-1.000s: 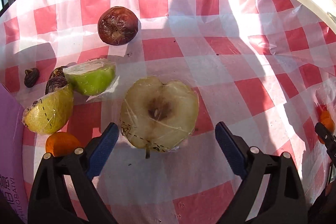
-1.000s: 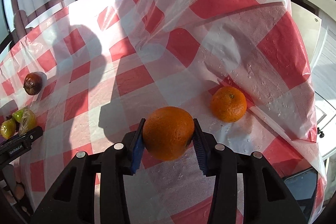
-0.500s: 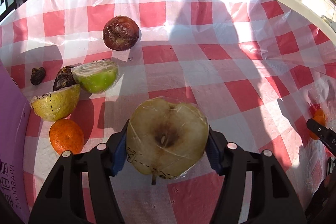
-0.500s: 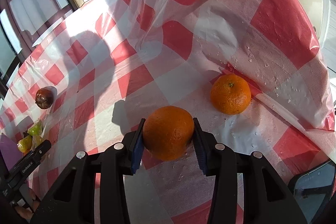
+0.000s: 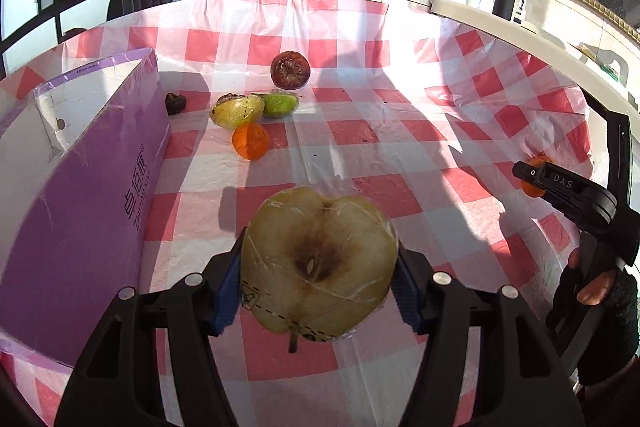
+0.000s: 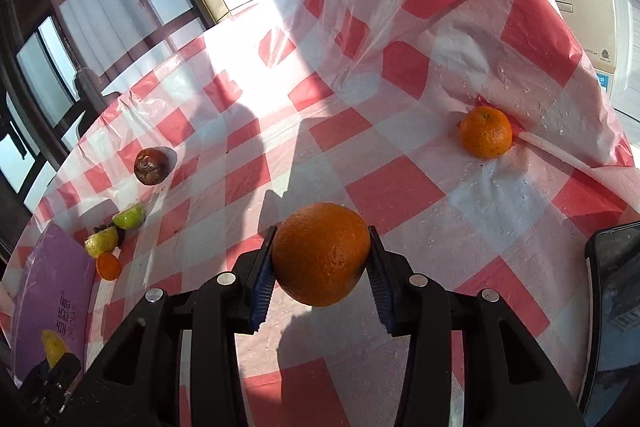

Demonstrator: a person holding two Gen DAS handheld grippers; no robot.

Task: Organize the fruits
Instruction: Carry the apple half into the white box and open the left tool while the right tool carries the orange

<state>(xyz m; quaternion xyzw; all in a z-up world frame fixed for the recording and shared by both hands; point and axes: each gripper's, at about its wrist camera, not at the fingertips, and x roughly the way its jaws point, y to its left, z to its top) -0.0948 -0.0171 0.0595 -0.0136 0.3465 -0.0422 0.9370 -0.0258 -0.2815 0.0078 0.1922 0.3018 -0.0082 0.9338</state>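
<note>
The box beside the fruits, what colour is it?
Purple outside, white inside; the box shows best in the left wrist view.

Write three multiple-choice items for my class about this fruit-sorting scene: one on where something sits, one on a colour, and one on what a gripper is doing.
1. Where is the purple box in the left wrist view?
A. Along the left side of the table
B. At the far right edge
C. On top of the fruit

2. What colour are the tablecloth squares?
A. Blue and white
B. Red and white
C. Green and yellow

3. What does the left gripper hold?
A. Nothing
B. A whole orange
C. A wrapped apple half

Answers: 1 A, the box stands at the left, beside the loose fruit. 2 B, red and white checks cover the table. 3 C, the blue pads press on both sides of the browned, film-wrapped half.
</note>
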